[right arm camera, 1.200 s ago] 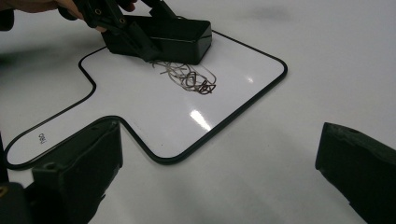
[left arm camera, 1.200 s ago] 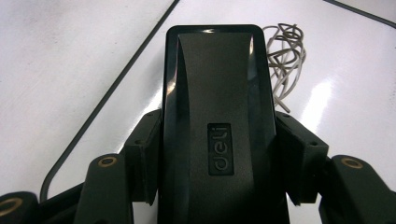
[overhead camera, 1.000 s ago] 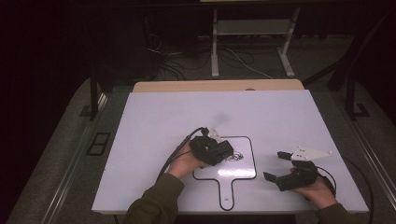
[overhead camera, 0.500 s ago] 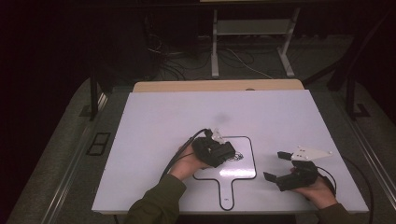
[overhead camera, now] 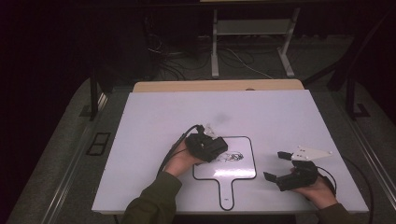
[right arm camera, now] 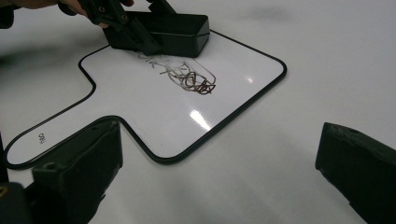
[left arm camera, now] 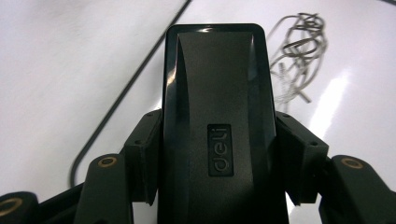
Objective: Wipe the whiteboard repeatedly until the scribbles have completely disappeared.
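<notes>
At frame centre the left tool [overhead camera: 215,148] is clamped on a black eraser [left arm camera: 215,121] beside scribbles [overhead camera: 232,156] on the small whiteboard [overhead camera: 243,170]; the right tool [overhead camera: 279,165], lower right, gapes apart.

The room lies dark around the brightly lit white table [overhead camera: 280,112] — overhead glare spots its glossy surface, and the close-up jaws blur softly.
</notes>
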The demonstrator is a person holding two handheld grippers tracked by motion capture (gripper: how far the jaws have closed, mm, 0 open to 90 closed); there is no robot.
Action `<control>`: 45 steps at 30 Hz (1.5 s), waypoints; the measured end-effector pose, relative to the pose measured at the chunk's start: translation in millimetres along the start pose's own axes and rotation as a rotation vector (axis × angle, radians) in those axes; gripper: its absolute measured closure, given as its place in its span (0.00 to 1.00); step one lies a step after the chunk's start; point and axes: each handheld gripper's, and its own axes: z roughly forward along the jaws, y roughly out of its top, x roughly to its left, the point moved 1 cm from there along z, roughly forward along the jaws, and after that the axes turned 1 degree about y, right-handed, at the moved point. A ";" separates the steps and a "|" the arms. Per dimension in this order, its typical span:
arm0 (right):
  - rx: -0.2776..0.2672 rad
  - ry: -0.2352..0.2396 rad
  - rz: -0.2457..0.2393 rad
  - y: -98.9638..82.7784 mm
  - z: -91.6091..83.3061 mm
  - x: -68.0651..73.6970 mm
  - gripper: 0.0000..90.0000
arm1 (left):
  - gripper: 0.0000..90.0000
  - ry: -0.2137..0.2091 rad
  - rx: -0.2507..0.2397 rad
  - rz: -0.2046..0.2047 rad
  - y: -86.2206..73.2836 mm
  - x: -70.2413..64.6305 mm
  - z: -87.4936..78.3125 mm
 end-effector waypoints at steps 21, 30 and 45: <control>-0.001 -0.001 0.000 0.1 0.0 0.0 0.00 | 0.44 -0.055 0.001 0.063 9.2 -24.0 5.0; 0.001 0.000 0.001 0.1 -0.1 -0.2 0.00 | 0.43 -0.035 0.010 0.025 3.8 -9.3 1.4; -0.001 0.001 0.000 0.1 -0.3 -0.2 0.00 | 0.44 -0.045 -0.032 -0.016 -1.6 -1.2 -8.0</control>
